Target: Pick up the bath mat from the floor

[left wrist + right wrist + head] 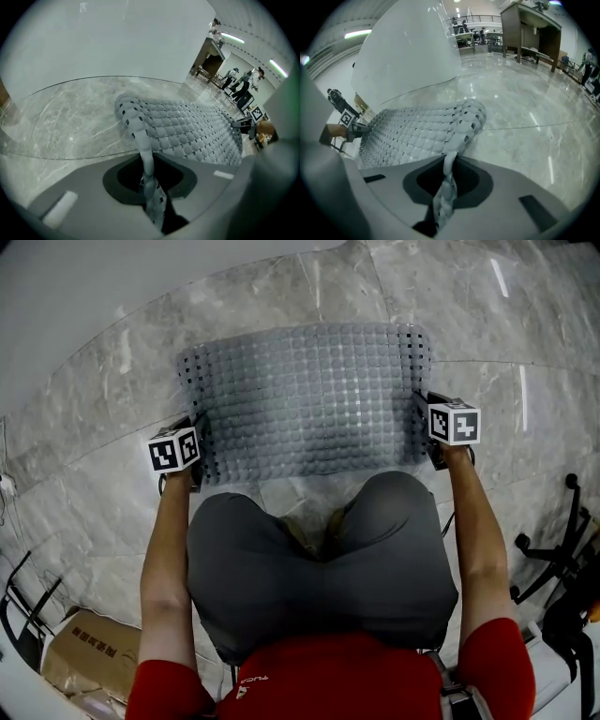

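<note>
While the left gripper (195, 441) and the right gripper (427, 424) are closed tight on opposite edges of the bath mat (309, 399), lifting it off the floor (103, 381) seems still to do.

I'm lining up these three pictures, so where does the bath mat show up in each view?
Head view: the bath mat spreads across the upper centre.
Left gripper view: it fills the centre and right, with one edge running down to the bottom centre.
Right gripper view: it fills the left and centre, with one edge running down to the bottom centre.
Shared landmark: the marble floor beside the mat in all three.
</note>
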Available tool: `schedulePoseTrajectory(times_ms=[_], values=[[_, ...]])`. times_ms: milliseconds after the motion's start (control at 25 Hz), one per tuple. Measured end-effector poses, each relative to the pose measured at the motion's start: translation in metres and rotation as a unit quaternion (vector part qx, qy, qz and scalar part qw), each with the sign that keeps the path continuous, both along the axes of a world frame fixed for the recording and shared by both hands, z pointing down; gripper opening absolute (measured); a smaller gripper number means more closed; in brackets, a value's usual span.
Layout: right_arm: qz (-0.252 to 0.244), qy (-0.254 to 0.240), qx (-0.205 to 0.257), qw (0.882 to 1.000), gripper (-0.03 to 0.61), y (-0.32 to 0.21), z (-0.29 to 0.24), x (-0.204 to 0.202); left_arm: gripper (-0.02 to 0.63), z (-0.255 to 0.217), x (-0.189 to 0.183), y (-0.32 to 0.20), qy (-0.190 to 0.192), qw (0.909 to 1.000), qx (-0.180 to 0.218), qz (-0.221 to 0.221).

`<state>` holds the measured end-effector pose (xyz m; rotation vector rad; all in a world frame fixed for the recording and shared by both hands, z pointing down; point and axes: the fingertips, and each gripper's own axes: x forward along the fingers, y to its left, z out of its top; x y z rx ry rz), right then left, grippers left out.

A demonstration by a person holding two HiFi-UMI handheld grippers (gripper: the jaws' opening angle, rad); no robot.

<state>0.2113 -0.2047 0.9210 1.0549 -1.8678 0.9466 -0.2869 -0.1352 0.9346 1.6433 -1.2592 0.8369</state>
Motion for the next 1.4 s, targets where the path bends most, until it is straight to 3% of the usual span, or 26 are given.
schedulePoseTrajectory(times_ms=[320,680,880,1160,1400], values=[[-0.003,-0.083,0.068,0.994,0.035,0.016,-0.075,-0.023,0.052,-0.053,0.013,0.008,0.071,0.9954,0.064,0.009],[-0.005,-0.132,0.142,0.981,0.035,0.015,-0.167,-0.051,0.051,-0.139,0.014,0.009,0.113,0.9799,0.164,-0.002],[0.005,-0.154,0.196,0.968,0.035,-0.003,-0.223,-0.058,0.049,-0.203,0.013,-0.002,0.112,0.9650,0.236,-0.019],[-0.002,-0.190,0.271,0.943,0.034,-0.023,-0.333,-0.077,0.049,-0.318,0.010,-0.026,0.075,0.9416,0.328,-0.014],[0.008,-0.204,0.312,0.928,0.034,-0.030,-0.416,-0.077,0.048,-0.404,0.015,-0.030,0.069,0.9303,0.359,-0.028]])
